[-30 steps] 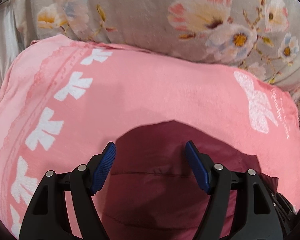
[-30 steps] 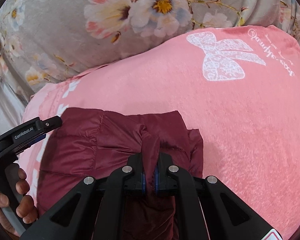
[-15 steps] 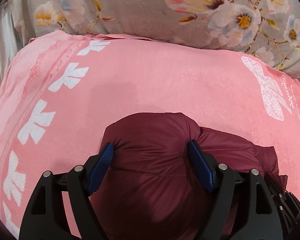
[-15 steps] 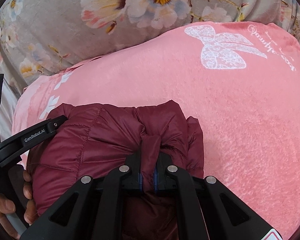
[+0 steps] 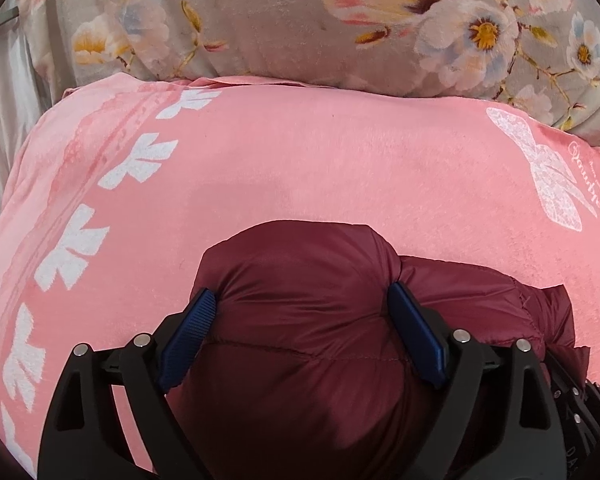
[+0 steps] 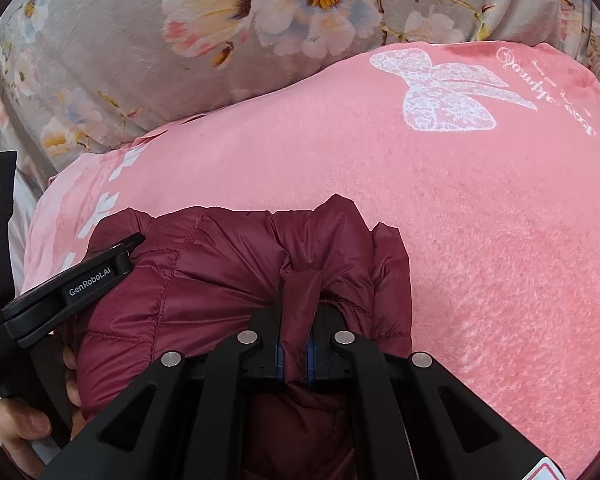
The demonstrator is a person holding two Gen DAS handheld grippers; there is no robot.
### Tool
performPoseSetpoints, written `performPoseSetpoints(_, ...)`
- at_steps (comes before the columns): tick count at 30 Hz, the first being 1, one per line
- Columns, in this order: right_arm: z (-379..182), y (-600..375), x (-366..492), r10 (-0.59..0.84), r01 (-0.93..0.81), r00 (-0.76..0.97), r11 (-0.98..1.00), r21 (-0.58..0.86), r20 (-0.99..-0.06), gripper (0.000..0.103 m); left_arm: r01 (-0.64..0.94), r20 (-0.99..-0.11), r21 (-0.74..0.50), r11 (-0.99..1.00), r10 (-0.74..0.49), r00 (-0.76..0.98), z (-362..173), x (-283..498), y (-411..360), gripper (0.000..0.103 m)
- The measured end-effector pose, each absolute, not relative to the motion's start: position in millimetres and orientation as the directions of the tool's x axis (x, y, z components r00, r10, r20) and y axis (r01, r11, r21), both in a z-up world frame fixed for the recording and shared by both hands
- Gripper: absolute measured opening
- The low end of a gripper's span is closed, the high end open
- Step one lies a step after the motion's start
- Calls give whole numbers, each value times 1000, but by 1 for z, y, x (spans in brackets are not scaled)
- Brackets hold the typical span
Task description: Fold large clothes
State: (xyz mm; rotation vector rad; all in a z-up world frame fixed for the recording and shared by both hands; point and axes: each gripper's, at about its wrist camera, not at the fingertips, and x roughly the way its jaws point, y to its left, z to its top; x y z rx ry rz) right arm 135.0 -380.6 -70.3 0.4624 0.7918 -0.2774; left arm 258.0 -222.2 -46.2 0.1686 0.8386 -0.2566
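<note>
A dark red puffer jacket (image 5: 300,380) lies bunched on a pink blanket (image 5: 300,160). My left gripper (image 5: 300,292) straddles a puffy lobe of it. Its blue pads (image 5: 416,336) still touch the fabric on both sides while the jaws are opening. In the right wrist view the jacket (image 6: 220,280) sits at lower left. My right gripper (image 6: 298,320) is shut on a narrow fold of it that stands up between the fingers. The left gripper's finger (image 6: 100,276) rests on the jacket's left end, with a person's hand (image 6: 20,428) below it.
The pink blanket (image 6: 500,240) has white bow prints and spreads wide to the right and beyond the jacket. A grey floral cover (image 5: 280,20) lies behind it. Pale grey cloth (image 5: 4,120) shows at the far left edge.
Both grippers have sunk with the jacket onto the pink blanket. The left jaws have widened, and the jacket's lobe now bulges out between them.
</note>
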Motion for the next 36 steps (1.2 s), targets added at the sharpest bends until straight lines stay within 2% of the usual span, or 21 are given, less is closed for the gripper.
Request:
performPoseSetpoints(9,-73,-384,134,-38,405,686,849,339,-726,3,280,-734,79,957,-135,666,-51,256,-227,88)
performPoseSetpoints(15,-69,-402,129,57,386,682,819,425,-729,4,291,-743,77,953,-140,655,-52,258,-227,89)
performPoseSetpoints(17,-51,-406,114,57,406,671,806,431,-739,22,310,-754,50,949,-168,635,-48,257,-221,89)
performPoseSetpoints(18,-35,-406,100,44,409,681,805,430,-731,25,326,-769,15,945,-197,607,-43,254,-213,89)
performPoseSetpoints(20,-12,-402,74,29,392,686,827,403,-727,41,318,-794,-76,945,-251,554,-30,242,-195,89)
performPoseSetpoints(22,-2,-393,48,37,369,674,848,380,-738,49,326,-802,-153,933,-310,511,-17,225,-173,89)
performPoseSetpoints(24,0,-378,25,91,327,668,856,401,-739,50,343,-804,-162,925,-325,497,-11,205,-159,89)
performPoseSetpoints(27,-5,-352,1,164,279,664,851,445,-730,50,358,-817,-113,927,-292,498,-10,173,-144,89)
performPoseSetpoints(31,-22,-327,-1,147,291,629,866,407,-763,49,367,-849,-93,925,-267,457,-22,143,-133,88)
performPoseSetpoints(34,-26,-330,-7,136,332,655,832,445,-743,13,368,-867,-28,929,-206,454,-34,132,-132,85)
performPoseSetpoints(36,-17,-338,-16,142,337,699,799,498,-701,6,358,-866,-12,934,-189,463,-38,127,-127,85)
